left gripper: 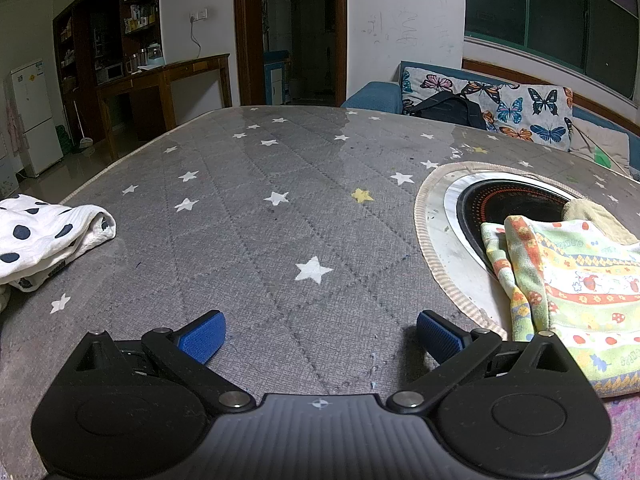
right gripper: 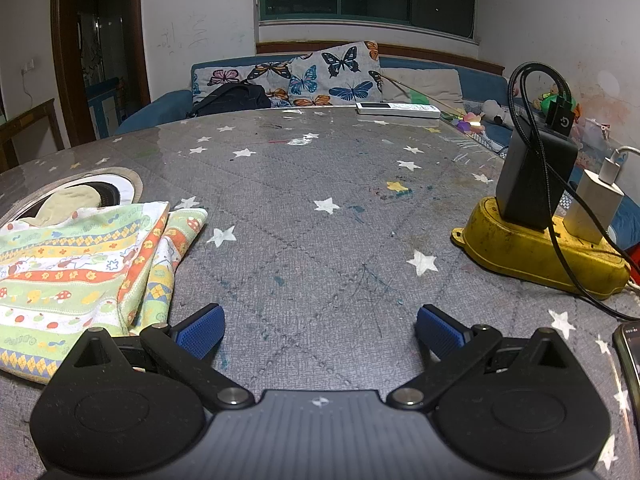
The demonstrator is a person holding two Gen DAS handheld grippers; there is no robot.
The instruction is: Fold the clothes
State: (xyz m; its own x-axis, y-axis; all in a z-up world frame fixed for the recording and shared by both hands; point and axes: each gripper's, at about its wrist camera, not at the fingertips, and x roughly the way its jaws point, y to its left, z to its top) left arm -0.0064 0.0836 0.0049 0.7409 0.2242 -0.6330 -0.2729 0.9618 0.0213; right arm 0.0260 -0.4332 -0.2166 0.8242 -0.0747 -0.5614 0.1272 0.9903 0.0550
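Striped garment (right gripper: 76,264), seemingly folded, tabletop

No readable text anywhere

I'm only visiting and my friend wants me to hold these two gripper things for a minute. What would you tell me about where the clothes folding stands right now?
Left gripper: open, holding nothing, above bare tablecloth.
Right gripper: open, holding nothing.
Colourful patterned cloth: lies between the two grippers, loosely doubled over, partly covering the round cooktop set in the table. A beige cloth peeks out behind it.
Polka-dot garment: bunched at the table's left edge.
Done: nothing looks neatly folded yet.
Left: flatten and fold each piece. Mind the yellow power strip and its cables on the right.
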